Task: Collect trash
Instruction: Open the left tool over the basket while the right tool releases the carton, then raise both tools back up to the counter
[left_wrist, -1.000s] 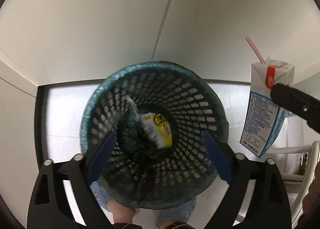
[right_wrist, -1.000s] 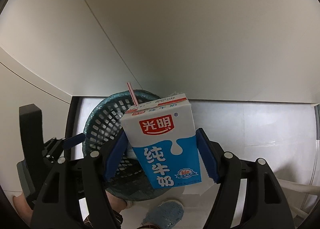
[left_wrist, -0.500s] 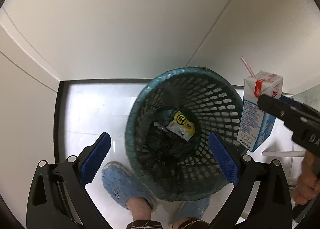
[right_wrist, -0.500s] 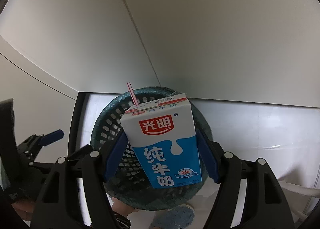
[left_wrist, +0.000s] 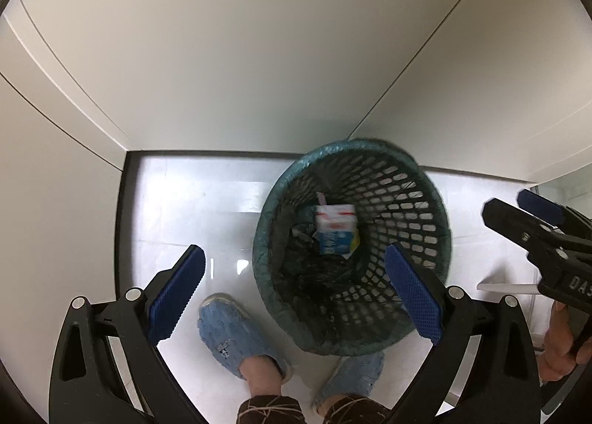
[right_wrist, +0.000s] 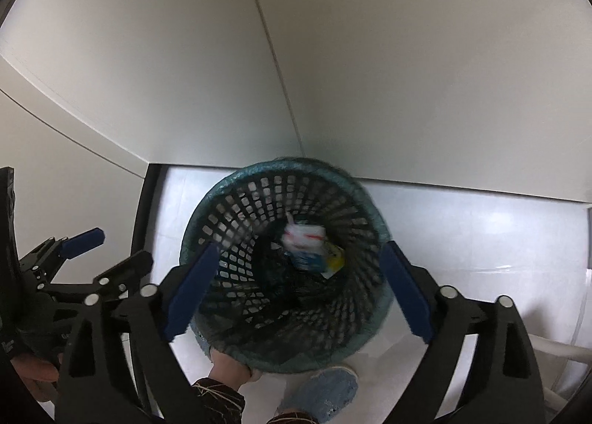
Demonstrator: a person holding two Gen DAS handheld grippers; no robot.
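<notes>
A teal mesh waste basket with a dark liner stands on the white floor. A blue and white milk carton with a pink straw lies inside it on other trash, with a yellow wrapper beside it. My left gripper is open and empty, above the basket's left side. My right gripper is open and empty, straddling the basket from above. The right gripper shows at the right edge of the left wrist view; the left gripper shows at the left edge of the right wrist view.
White cabinet panels rise behind the basket. The person's feet in blue slippers stand just in front of the basket. A white rail lies at the right.
My right gripper has opened and let go of the milk carton, which has dropped into the basket. My left gripper, open since half a second ago, has shifted left, off the basket.
</notes>
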